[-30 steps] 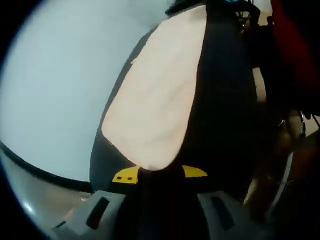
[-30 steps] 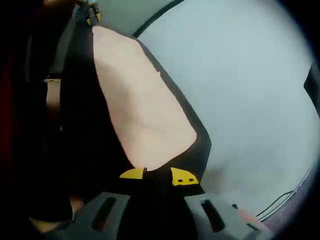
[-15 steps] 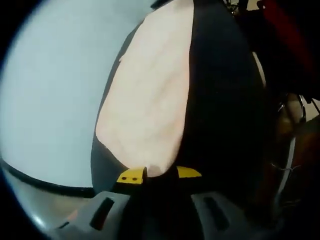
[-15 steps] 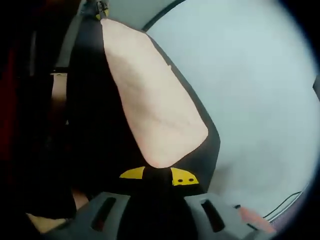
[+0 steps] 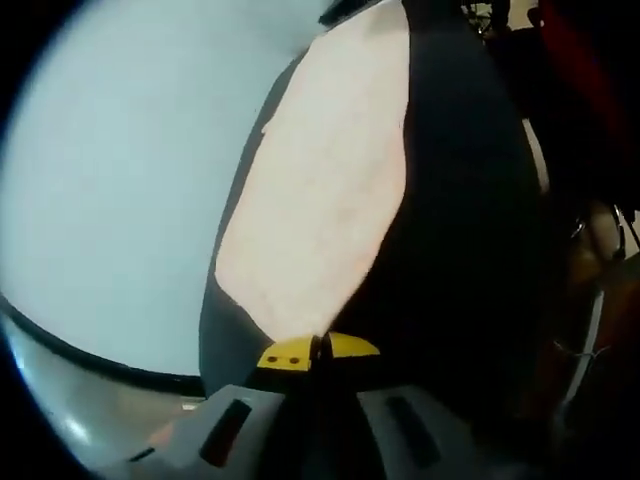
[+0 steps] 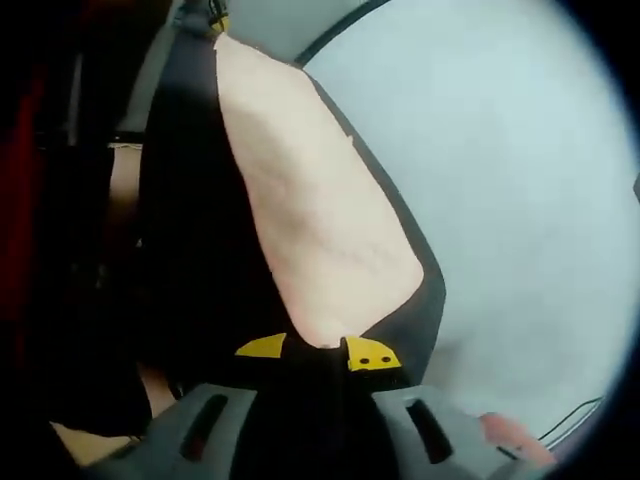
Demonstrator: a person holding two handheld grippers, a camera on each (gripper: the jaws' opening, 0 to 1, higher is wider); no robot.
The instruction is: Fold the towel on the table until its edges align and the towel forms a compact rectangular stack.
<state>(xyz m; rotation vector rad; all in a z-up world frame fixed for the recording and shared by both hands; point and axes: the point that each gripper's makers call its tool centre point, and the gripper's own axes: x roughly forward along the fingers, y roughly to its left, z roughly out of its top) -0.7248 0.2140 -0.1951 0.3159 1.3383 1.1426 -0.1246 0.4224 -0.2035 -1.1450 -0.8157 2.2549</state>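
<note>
The towel hangs stretched between my two grippers above the white table. Its pale peach face (image 5: 320,200) runs up from my left gripper (image 5: 318,350), whose yellow-tipped jaws are shut on its near corner; a dark face or shadowed fold (image 5: 460,210) lies to the right. In the right gripper view the same peach towel (image 6: 320,230) rises from my right gripper (image 6: 318,352), shut on its other corner, with the dark part (image 6: 195,230) on the left. The left gripper (image 6: 205,12) shows small at the towel's far end.
The white table top (image 5: 120,180) lies to the left with its dark edge (image 5: 90,352) low in the left gripper view, and spreads to the right as table top (image 6: 500,180) in the right gripper view. A person's red clothing (image 5: 585,70) is at the upper right.
Both views have shifted slightly with the hands. The towel stays held taut between both grippers and now hangs a little more upright in each view.
</note>
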